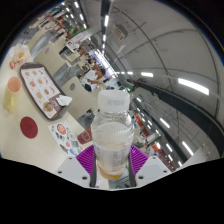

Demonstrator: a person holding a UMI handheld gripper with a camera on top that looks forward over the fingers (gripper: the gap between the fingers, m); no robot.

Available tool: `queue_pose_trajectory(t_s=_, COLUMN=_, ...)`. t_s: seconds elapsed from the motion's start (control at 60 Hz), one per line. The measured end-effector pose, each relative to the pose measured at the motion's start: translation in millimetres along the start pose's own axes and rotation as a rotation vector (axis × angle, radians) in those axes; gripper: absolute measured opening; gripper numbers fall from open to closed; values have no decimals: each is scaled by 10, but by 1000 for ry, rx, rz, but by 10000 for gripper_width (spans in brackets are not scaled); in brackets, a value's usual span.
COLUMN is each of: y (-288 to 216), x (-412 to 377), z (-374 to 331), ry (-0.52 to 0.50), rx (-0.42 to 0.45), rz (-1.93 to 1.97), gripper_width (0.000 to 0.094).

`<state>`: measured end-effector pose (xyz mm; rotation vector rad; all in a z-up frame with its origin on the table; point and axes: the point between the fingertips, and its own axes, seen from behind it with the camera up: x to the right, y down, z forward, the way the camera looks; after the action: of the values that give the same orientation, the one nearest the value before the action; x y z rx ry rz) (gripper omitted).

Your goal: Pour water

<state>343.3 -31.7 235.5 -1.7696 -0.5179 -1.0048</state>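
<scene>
A clear plastic bottle [110, 135] with a white cap [113, 100] stands between my fingers, its body held against the purple pads [84, 157] on both sides. It holds a pale liquid, with a yellowish layer near the bottom. My gripper [111, 163] is shut on the bottle and holds it upright, lifted above the white table [35, 120]. The view is tilted, with the ceiling showing to the right.
On the table to the left lie a tray [41, 88] with pictures, a cup of orange drink [12, 100], a red coaster [29, 128] and a small plate [62, 128]. People sit far behind in a large lit hall.
</scene>
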Motion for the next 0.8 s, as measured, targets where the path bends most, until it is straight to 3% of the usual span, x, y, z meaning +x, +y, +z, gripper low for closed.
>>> queue_pose_trajectory(t_s=0.217, y=-1489, x=-630, z=-96, ry=132, rx=210, rz=-572, gripper_width=444)
queue_pose_trajectory(t_s=0.383, y=-2082, x=-1438, z=-140, ry=186, rx=369, rz=-981, gripper_width=443)
queue_pose_trajectory(t_s=0.567, y=-2179, x=-1962, z=-51, ry=206, rx=410, rz=-1252, gripper_width=442)
queue_pose_trajectory(t_s=0.717, y=-2130, x=-2029, z=-34, ry=142, rx=396, rz=-1201, gripper_width=441)
queue_pose_trajectory(t_s=0.8, y=-2094, x=-1917, z=-35, ry=50, rx=358, rz=-981, gripper_width=441)
